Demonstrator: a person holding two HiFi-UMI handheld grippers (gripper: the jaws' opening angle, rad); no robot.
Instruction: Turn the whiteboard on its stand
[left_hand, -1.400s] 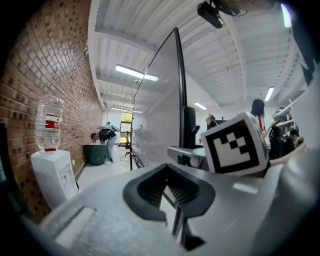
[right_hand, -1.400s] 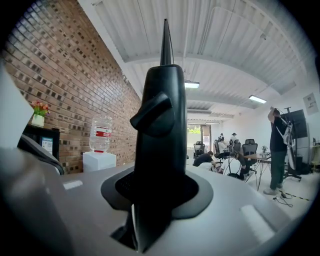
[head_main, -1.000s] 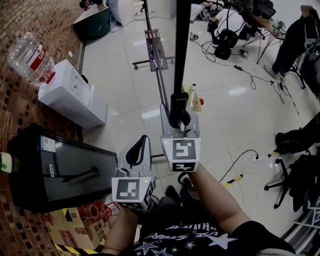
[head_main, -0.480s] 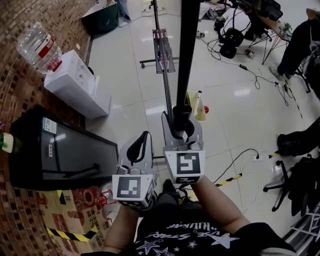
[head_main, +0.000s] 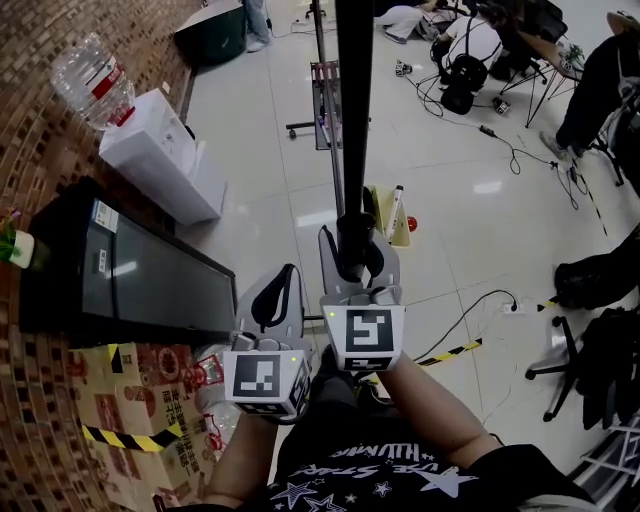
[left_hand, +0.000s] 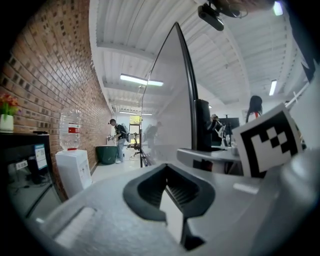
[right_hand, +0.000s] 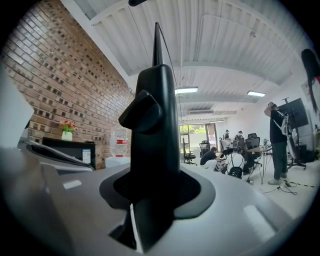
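The right gripper (head_main: 358, 240) has its jaws round a thick black fitting on the dark edge frame of the whiteboard (head_main: 352, 110). The fitting fills the gap and the pads lie against it on both sides, though the jaws have just been opening a little. The left gripper (head_main: 286, 280) hovers just to its left, free of the board, jaws together with nothing between them. Both hang over a glossy pale tiled floor (head_main: 250, 170). The whiteboard stands upright and shows edge-on from the head view as a dark bar running out of the top of the frame; its pale face shows in the left gripper view. Just beyond the right gripper a small tray (head_main: 385, 200) holds a marker (head_main: 397, 205). At the left, against a red brick wall (head_main: 50, 40), a printed cardboard box (head_main: 150, 395) lies nearest. Next comes a black cabinet (head_main: 140, 285) with a potted plant (head_main: 12, 245) on top, then a white water dispenser (head_main: 155, 160) bearing a bottle (head_main: 92, 68). The stand (head_main: 325, 95) stretches its wheeled base away across the tiles. Cables (head_main: 480, 305) trail over the floor at the right, near an office chair (head_main: 565, 365). Farther off people (head_main: 465, 45) sit, under a white ribbed ceiling (right_hand: 225, 45) with strip lights (right_hand: 186, 90).
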